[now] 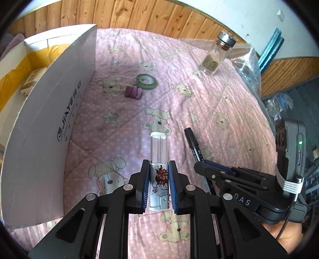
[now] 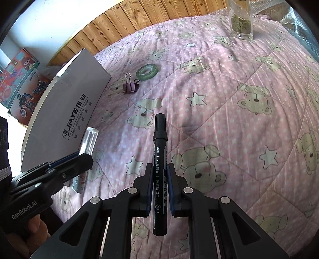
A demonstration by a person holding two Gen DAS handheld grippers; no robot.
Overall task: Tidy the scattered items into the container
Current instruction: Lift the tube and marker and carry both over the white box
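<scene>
My left gripper is shut on a clear plastic tube with a red cartoon print, held above the pink bear quilt. My right gripper is shut on a black marker, cap pointing away. In the left wrist view the right gripper and marker sit just right of the tube. The white cardboard box stands open at the left, with a small packet inside. A green tape roll, a purple binder clip and a glass jar of dried green bits lie farther off.
Wood panelling borders the far side of the bed. Bubble wrap and blue strips lie past the quilt's right edge. A colourful toy box stands beyond the white box in the right wrist view.
</scene>
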